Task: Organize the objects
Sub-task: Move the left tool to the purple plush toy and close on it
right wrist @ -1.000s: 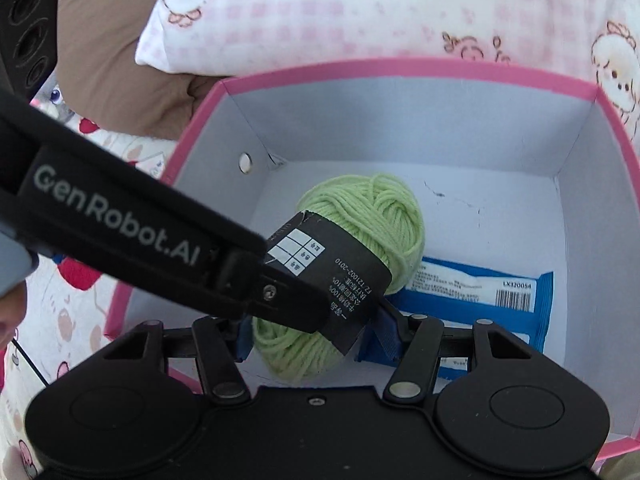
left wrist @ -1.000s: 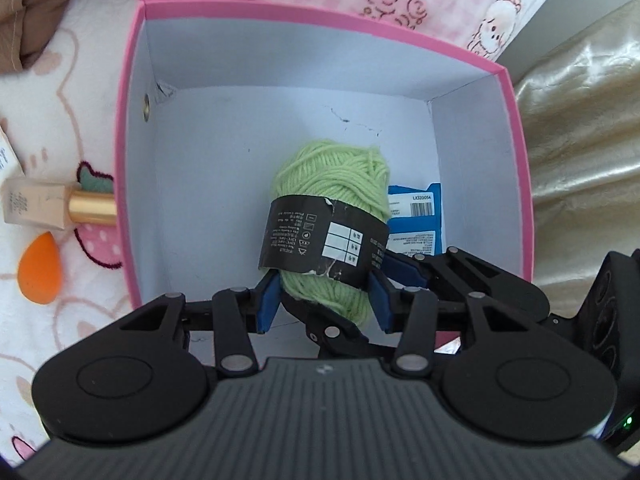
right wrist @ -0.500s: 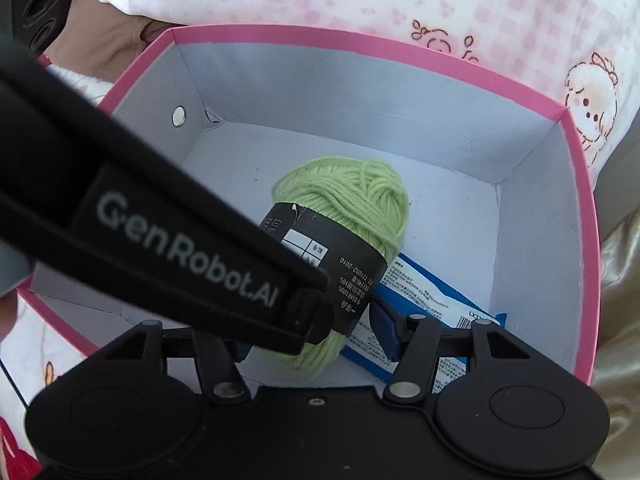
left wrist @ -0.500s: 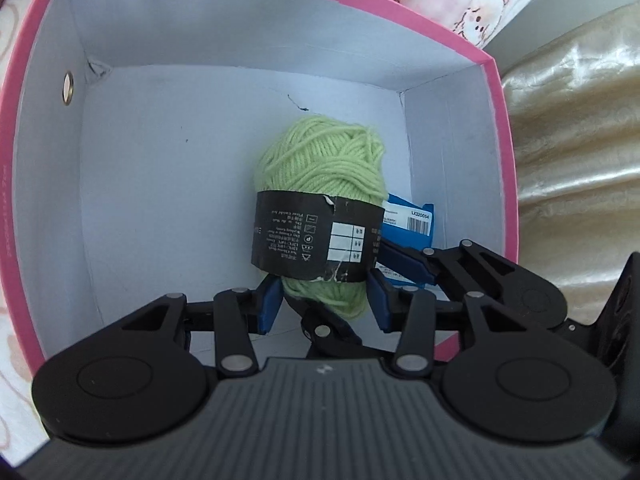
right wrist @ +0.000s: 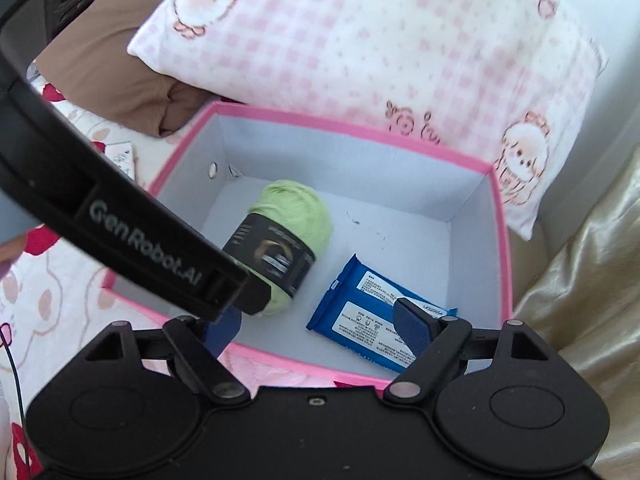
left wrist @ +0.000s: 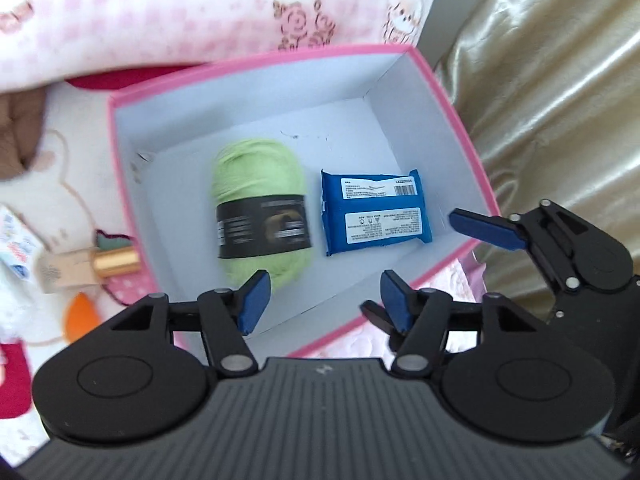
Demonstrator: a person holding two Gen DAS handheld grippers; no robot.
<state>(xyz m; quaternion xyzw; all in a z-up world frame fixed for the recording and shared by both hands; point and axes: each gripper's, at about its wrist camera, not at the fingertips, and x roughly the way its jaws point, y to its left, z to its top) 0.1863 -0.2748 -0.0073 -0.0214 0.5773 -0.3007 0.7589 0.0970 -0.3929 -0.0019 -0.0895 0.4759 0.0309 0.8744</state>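
Observation:
A green yarn ball (left wrist: 260, 184) with a black label lies on the floor of the pink box (left wrist: 260, 59), left of a blue packet (left wrist: 376, 212). My left gripper (left wrist: 325, 300) hovers above the box's near wall, its jaws opening with nothing between them. My right gripper (left wrist: 560, 248) hangs at the box's right corner. In the right wrist view the yarn ball (right wrist: 296, 208) and blue packet (right wrist: 360, 312) rest inside the box (right wrist: 360, 128). The right gripper (right wrist: 316, 326) is above them, its jaws opening and empty. The left gripper's body (right wrist: 140, 232) crosses that view.
A pink checked pillow (right wrist: 380, 40) lies behind the box, with brown cloth (right wrist: 100, 52) to its left. A gold-capped bottle (left wrist: 100, 264), an orange sponge (left wrist: 80, 312) and a small white carton (left wrist: 16, 248) lie left of the box. Shiny beige fabric (left wrist: 560, 80) hangs on the right.
Both grippers have let go of the yarn ball, opened and lifted up and back out of the box. The yarn now lies loose on the box floor beside the blue packet.

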